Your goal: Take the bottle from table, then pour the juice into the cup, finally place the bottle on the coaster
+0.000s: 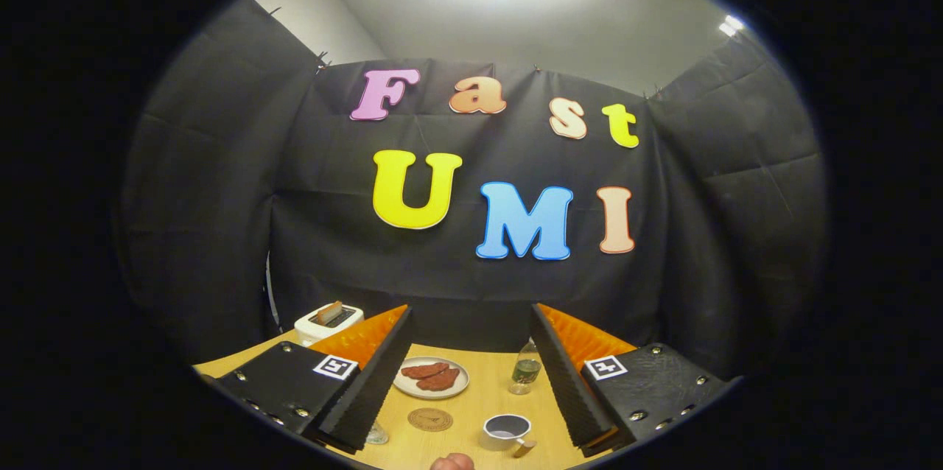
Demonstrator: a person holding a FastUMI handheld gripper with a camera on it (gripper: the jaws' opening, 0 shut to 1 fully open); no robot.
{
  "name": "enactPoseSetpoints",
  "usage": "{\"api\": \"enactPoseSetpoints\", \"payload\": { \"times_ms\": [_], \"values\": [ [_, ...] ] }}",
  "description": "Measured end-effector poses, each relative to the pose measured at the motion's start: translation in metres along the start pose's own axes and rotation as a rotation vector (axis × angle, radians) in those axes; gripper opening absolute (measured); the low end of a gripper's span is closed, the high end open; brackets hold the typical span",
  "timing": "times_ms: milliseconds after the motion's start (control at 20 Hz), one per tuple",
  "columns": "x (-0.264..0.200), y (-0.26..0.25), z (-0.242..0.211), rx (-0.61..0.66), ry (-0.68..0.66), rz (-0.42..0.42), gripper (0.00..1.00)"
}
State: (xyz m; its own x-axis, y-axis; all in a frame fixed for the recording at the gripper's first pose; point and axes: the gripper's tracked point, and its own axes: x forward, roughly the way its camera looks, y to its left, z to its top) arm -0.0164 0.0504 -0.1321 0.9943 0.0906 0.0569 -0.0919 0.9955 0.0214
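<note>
We hold the gripper [471,374] above the wooden table [479,389] with its two fingers spread wide apart and nothing between them; they grip nothing.

We take the cup [506,431] as our landmark. It is a grey mug with a pale handle, standing upright on the table in the gap between the fingers, nearer to us than the other things. The bottle [525,370] stands upright beyond the cup and a little to its right, just beside the inner edge of the right finger; it is clear, with dark liquid in its lower part. The coaster [430,419], a round brown disc, lies flat to the left of the cup, apart from it. Beyond the coaster, farther from the cup, sits a pale plate [431,379] carrying reddish-brown pieces of food.

Well to the left of the cup and far beyond it, past the left finger, a white toaster [328,323] stands with a slice in its slot. Just in front of the cup, a bit of a person's hand [452,462] shows.
</note>
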Motion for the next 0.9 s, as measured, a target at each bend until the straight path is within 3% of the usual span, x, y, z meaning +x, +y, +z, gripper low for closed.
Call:
{"api": "enactPoseSetpoints", "payload": {
  "times_ms": [350,600,750,900],
  "values": [
    [-0.02,0.053,-0.084,0.015,0.043,0.119,0.96],
    [-0.011,0.087,-0.128,-0.033,0.008,0.131,0.96],
    [-0.003,0.126,-0.167,0.033,0.052,0.187,0.97],
    [0.003,0.138,-0.205,0.039,0.117,0.184,0.96]
  ]
}}
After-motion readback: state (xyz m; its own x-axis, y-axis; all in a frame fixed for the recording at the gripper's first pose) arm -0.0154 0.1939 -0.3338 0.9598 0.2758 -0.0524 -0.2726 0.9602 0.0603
